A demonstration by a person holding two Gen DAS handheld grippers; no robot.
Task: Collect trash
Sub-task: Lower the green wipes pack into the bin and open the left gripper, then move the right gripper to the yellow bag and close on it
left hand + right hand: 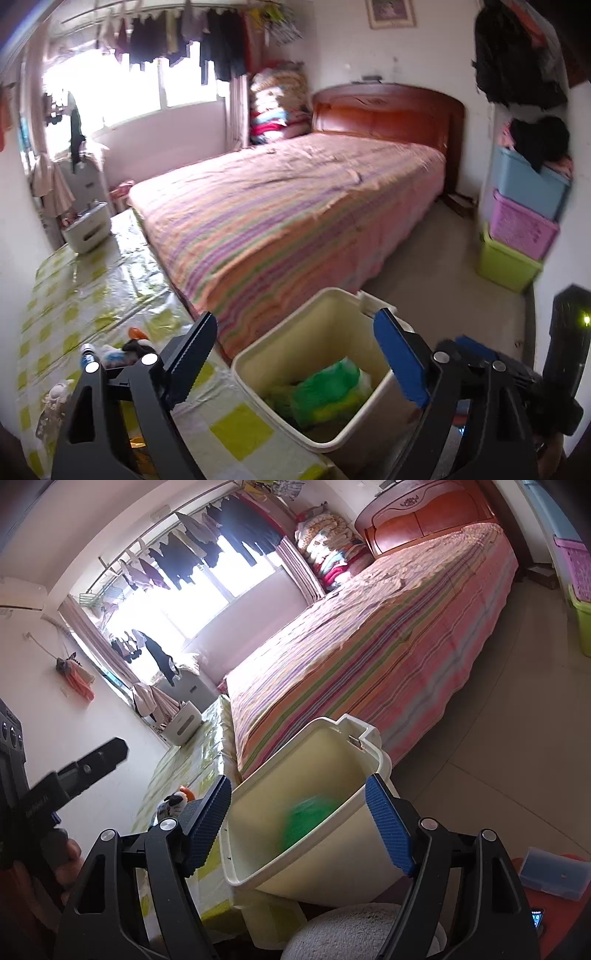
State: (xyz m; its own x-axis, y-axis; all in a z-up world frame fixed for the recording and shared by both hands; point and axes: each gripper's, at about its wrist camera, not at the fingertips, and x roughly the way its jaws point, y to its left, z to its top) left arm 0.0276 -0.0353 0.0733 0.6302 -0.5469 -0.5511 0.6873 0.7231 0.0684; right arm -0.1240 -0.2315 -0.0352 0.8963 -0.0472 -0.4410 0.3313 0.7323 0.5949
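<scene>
Bedroom setting: striped bed (288, 206) with a red-brown wooden headboard (388, 110) at the far end, laundry hanging on a rail (177, 40) across the bright window. No legible writing on any object; faint lettering on the left gripper's body in the right wrist view is too blurred to read. Near left, a table with a yellow-checked cover (85, 295) runs alongside the bed, a white appliance (86, 230) at its far end. Stacked blue, pink and green bins (524, 218) stand at right against the wall. Cream trash bin (317, 369) sits near, between table and floor, with green crumpled trash (325, 391) inside. Left gripper (295, 350) spread wide, holding nothing; right gripper (301, 823) likewise spread, empty, framing the bin mouth. Small toy-like items (129, 347) lie on the table beside the left finger.
</scene>
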